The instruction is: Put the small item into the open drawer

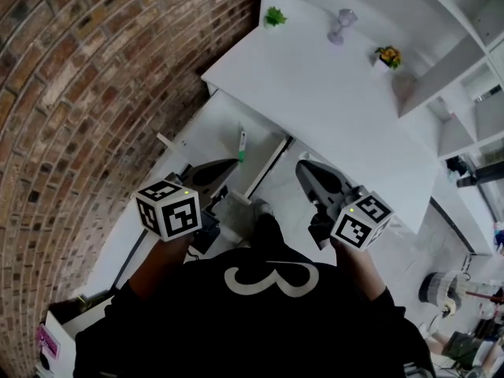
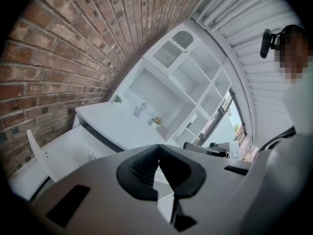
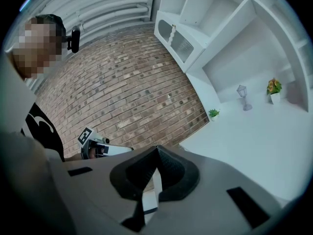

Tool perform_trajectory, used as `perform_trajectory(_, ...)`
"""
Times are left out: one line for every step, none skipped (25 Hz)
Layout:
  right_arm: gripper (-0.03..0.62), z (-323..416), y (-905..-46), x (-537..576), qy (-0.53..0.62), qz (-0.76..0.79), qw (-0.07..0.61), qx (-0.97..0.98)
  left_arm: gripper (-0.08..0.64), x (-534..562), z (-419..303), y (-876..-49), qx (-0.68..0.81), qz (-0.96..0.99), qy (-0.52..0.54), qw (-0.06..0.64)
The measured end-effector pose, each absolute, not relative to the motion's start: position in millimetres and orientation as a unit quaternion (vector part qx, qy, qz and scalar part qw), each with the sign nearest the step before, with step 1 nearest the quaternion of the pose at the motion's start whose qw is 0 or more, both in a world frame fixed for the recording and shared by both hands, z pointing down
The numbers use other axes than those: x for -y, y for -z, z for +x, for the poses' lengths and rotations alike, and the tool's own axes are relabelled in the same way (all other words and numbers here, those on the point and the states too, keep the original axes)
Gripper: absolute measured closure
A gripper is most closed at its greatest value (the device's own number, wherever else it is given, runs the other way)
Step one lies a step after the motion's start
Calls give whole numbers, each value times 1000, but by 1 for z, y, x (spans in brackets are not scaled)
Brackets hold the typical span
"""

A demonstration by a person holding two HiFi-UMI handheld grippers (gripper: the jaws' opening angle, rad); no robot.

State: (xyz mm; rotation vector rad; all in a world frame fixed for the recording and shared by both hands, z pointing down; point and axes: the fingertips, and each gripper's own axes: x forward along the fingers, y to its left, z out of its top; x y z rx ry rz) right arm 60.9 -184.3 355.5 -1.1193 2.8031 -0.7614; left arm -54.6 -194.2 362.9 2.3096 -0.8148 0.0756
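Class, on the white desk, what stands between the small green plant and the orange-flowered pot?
A small clear stemmed ornament, apart from both the green plant and the orange-flowered pot, as the head view shows.

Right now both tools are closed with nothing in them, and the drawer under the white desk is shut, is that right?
Not quite: the drawer is pulled open, as the head view shows. The left tool and right tool are closed with nothing in them.
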Motion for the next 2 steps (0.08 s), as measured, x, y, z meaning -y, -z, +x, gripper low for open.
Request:
perform_trajectory(583, 61, -356, 185, 244, -359, 14, -901, 557, 195, -54, -364, 313, 886, -30, 340)
perform_trajectory(583, 62, -357, 185, 244, -358, 13, -901, 557, 195, -53, -366, 313, 886, -32, 341)
